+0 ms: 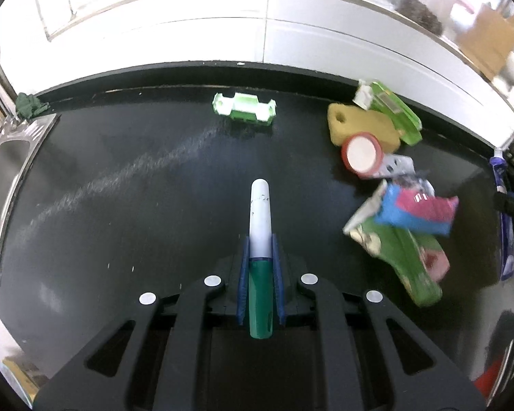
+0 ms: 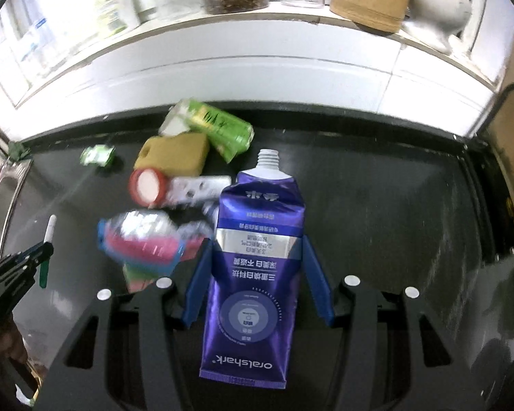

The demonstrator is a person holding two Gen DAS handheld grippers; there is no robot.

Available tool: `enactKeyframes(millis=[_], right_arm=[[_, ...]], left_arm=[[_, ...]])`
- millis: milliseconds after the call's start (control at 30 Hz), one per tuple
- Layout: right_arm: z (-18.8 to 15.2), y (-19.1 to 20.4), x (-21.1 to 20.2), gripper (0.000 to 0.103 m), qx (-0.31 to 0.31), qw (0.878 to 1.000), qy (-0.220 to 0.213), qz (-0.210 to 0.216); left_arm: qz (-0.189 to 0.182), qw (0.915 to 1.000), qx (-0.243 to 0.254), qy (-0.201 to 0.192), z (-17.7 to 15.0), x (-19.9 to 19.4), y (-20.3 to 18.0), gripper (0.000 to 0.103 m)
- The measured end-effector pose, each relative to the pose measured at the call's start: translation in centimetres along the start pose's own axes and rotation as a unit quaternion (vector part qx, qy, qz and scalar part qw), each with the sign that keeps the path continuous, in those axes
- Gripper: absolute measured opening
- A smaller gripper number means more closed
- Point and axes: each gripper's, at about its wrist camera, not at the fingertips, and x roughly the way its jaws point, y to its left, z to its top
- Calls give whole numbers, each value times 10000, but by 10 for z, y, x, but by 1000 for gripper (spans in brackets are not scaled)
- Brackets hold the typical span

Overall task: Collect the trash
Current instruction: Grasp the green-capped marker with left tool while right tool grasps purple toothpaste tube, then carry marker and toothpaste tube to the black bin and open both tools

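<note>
Black bench point(image 1: 126, 178) below a white tiled wall. Left wrist view: left gripper point(image 1: 259, 239) closed on a green-and-white marker point(image 1: 259, 239); a green carton point(image 1: 245, 109) lies beyond, a trash pile point(image 1: 394, 185) to the right. Right wrist view: right gripper point(image 2: 257, 257) clamps a purple toothpaste tube point(image 2: 253, 274), cap off, beside the pile.

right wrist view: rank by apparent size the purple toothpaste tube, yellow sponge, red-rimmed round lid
1. purple toothpaste tube, though nearness to the camera inflates it
2. yellow sponge
3. red-rimmed round lid
</note>
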Motion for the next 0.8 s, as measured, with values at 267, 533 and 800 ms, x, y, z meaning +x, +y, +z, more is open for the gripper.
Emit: enactKeyframes(millis=[267,533,800], right_arm=[[-30,14,-28,52,-15,10000,-50,-11],[-24,45,-42,52,-222,9994,-212,131],[-8,148,-46,52,-1171,9889,-228,890]], left_arm=[[-63,10000,61,-27,-20,-16,8,12],[17,9998,-84,-200,-29,-36,33,12],[504,9942,-835,-451,-57,-73,112,12]])
